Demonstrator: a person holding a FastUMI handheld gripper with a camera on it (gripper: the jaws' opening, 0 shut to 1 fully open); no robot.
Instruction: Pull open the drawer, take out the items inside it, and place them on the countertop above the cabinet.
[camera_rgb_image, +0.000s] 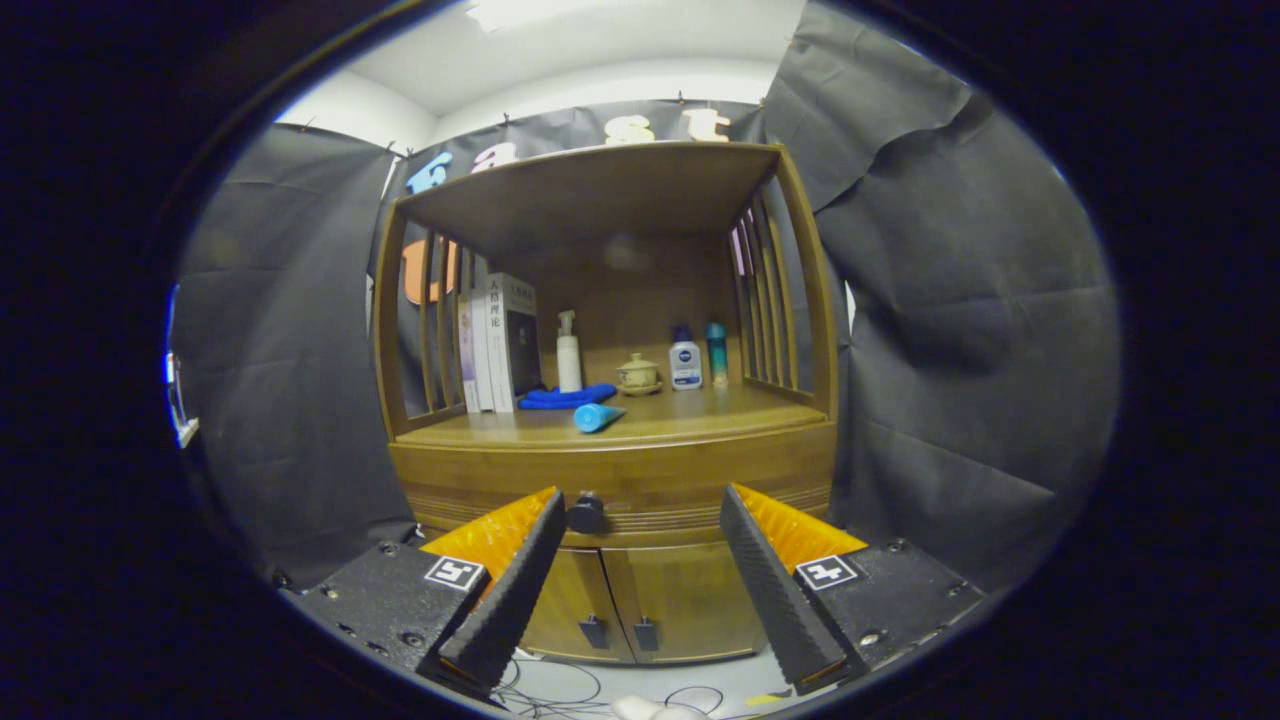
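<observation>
Evidently the drawer front (640, 495) of the wooden cabinet sits shut, dark round knob (586, 514) just beside the left finger; gripper (640, 520) jaws apart; blue cylinder (597, 416) already lies near the desk's front edge.

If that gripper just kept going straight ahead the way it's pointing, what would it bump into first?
Probably the closed drawer front of the wooden cabinet. The gripper is open, and the dark drawer knob sits just inside one finger, so that finger might touch the knob first. Depth is hard to judge.
</observation>
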